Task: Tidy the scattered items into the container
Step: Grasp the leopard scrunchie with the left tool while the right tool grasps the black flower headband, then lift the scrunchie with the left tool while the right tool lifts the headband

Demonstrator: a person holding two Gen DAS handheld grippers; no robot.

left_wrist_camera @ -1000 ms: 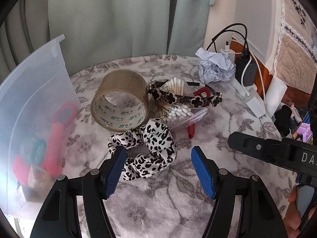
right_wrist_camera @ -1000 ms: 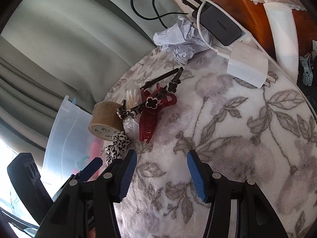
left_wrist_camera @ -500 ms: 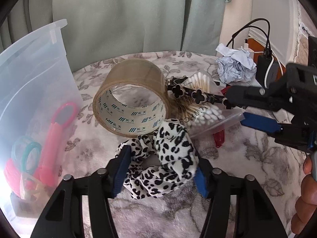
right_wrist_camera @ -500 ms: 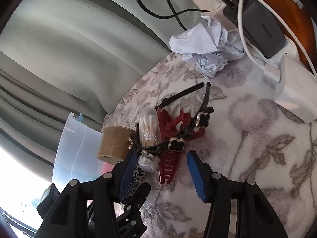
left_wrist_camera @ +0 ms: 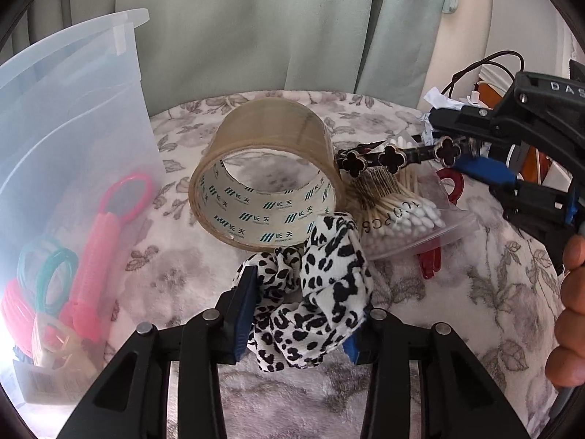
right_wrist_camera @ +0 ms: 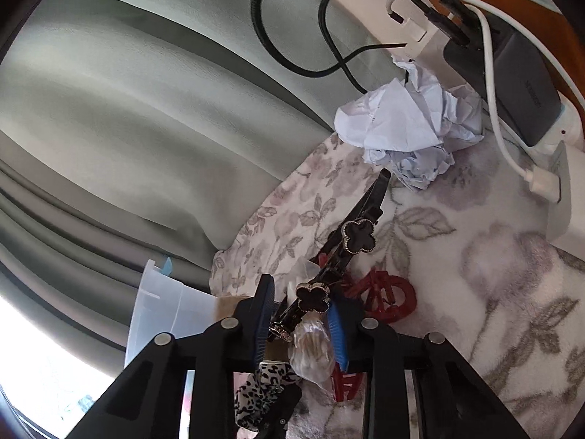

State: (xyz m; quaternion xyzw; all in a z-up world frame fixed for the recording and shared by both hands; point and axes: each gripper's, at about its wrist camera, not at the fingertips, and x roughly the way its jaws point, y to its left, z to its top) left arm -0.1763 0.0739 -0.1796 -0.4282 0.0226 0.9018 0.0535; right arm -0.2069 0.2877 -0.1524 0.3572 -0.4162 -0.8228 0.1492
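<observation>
My left gripper (left_wrist_camera: 298, 314) has just been closing and now pinches the leopard-print scrunchie (left_wrist_camera: 314, 292) between its blue pads; the fabric bunches up between them, low on the floral cloth (left_wrist_camera: 475, 292) at the near edge. Its far end rests against the roll of brown tape (left_wrist_camera: 267, 172), which lies on its side just behind with its open core facing me.

My right gripper (right_wrist_camera: 298, 322) has also just been closing, narrow now around the black clover headband (right_wrist_camera: 351, 245). The band runs up between the blue pads, and the pads look tight on it, with a small clear bag of cotton swabs (right_wrist_camera: 310, 351) crowded in against the right pad. In the left camera that headband (left_wrist_camera: 391, 155) sits across the top of the swab bag (left_wrist_camera: 402, 216), right of the tape, and the right gripper (left_wrist_camera: 471, 153) reaches in from the right edge.

A red claw clip (right_wrist_camera: 380, 292) lies just right of the headband, partly under the swab bag. Further off, crumpled pale paper (right_wrist_camera: 406, 128) sits at the far rim of the cloth, beside a white power strip (right_wrist_camera: 413, 33) and a dark charger (right_wrist_camera: 523, 91).

The clear plastic container (left_wrist_camera: 73, 139) stands at the far left, apart from the tape; pink and teal items show through its wall. A green curtain (left_wrist_camera: 256, 29) hangs behind.
</observation>
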